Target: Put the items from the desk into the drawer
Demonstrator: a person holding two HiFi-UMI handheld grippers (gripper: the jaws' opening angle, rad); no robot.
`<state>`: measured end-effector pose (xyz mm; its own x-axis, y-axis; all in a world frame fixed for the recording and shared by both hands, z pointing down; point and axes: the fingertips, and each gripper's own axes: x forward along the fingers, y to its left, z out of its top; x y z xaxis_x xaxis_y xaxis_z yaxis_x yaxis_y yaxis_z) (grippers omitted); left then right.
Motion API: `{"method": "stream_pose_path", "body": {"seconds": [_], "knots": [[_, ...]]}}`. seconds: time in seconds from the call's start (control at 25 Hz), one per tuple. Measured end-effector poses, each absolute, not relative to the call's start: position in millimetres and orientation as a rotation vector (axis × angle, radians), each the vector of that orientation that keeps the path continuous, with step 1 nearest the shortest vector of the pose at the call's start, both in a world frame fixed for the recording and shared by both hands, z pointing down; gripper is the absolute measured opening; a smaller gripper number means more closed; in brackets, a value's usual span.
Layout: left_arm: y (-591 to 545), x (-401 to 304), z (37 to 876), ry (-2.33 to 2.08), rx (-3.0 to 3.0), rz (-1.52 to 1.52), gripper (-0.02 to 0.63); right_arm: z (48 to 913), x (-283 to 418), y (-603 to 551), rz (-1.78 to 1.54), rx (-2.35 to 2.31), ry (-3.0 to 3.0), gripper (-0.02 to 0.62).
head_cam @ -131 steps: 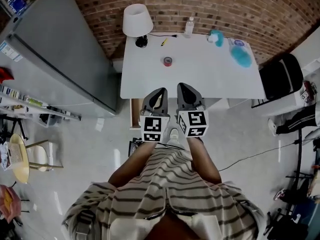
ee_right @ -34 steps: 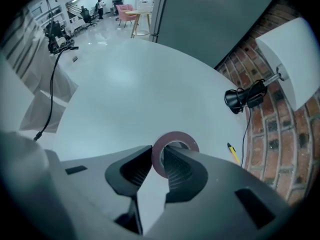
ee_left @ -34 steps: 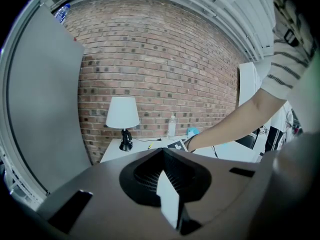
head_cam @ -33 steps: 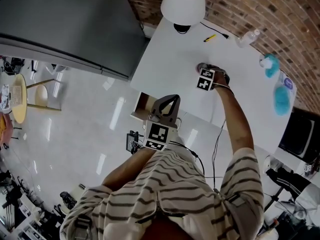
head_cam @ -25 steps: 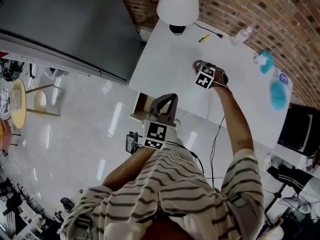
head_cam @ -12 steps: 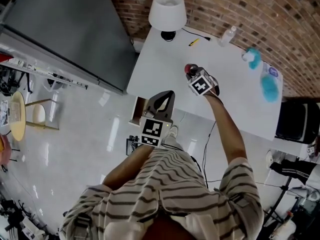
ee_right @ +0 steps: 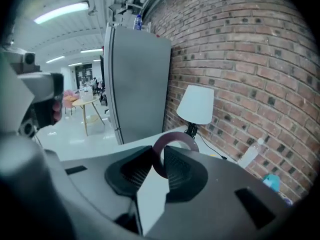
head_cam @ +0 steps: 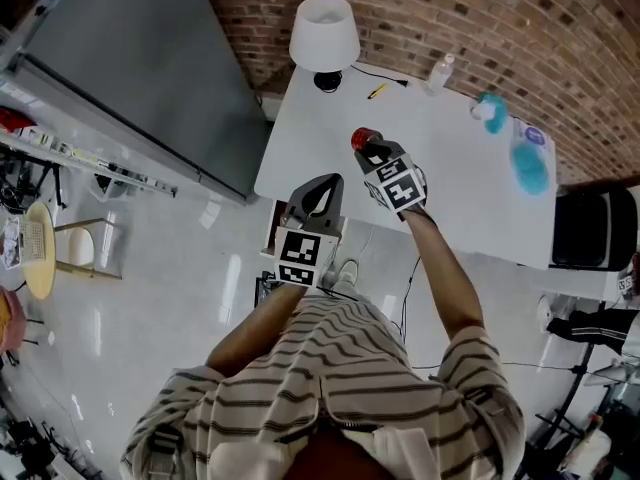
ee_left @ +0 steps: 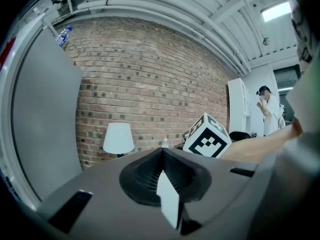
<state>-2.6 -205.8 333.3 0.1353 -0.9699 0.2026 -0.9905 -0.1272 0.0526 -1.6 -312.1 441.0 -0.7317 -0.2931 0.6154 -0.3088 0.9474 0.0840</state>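
**Tape**: no longer on the desk. A second ago it lay flat near the middle of the top with your right gripper lowered onto it. Now it is lifted clear and hangs over the left half, toward the front edge.

**Right gripper:** jaws about half closed, pinching the band of the ring, which stands upright between them.

**Left gripper**: jaws together and holding nothing. It is off the desk's front edge near the left corner, beside what looks like the open drawer.

**Left on the desk:**
- Lamp at the back left corner.
- Pen just beside the lamp.
- Bottle on the back edge.
- Two blue items toward the right edge.

**Status:** you have the first item in hand but not yet stowed. The likely next step is to carry it down past the front left corner to the drawer. The other small items have not been touched.
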Motion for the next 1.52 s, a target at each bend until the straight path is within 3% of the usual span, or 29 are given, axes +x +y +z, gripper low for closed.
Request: {"method": "stream_pose_path", "body": {"seconds": [0.72, 1.52], "knots": [[-194, -7, 278, -2.030, 2.275, 0.086, 0.008, 300, 20, -264, -0.016, 0.844, -2.771, 0.080], [-198, -12, 237, -2.082, 2.334, 0.017, 0.008, 234, 42, -230, 0.047, 1.078, -2.941, 0.080]]}}
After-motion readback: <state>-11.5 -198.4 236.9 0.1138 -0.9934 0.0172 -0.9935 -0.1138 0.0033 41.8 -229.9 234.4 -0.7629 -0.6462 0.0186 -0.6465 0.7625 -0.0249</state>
